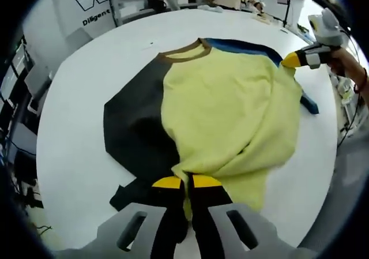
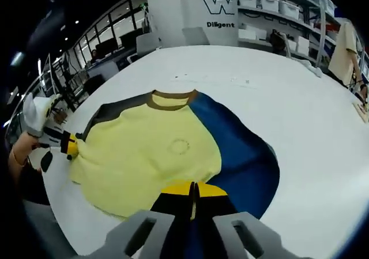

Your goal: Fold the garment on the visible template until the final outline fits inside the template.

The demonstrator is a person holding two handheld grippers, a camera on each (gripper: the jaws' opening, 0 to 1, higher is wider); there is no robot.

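A yellow shirt (image 1: 230, 115) with a brown collar (image 1: 184, 51) lies spread on a large round white table (image 1: 75, 126). Under it sit a black sheet (image 1: 132, 126) and a blue sheet (image 2: 236, 149), which stick out past the shirt on opposite sides.

The left gripper (image 1: 185, 183) has its yellow-tipped jaws pressed together on a bunched edge of the shirt, right at its tips. Ahead of it and off to its right, the right gripper (image 1: 291, 60) pinches the far corner of the shirt.

Seen from the right gripper (image 2: 193, 188), its own jaws are closed on the shirt's near edge, where yellow cloth meets the blue sheet. The left gripper (image 2: 70, 146) holds the shirt's corner far to its left, with a person's hand (image 2: 26, 146) behind it.
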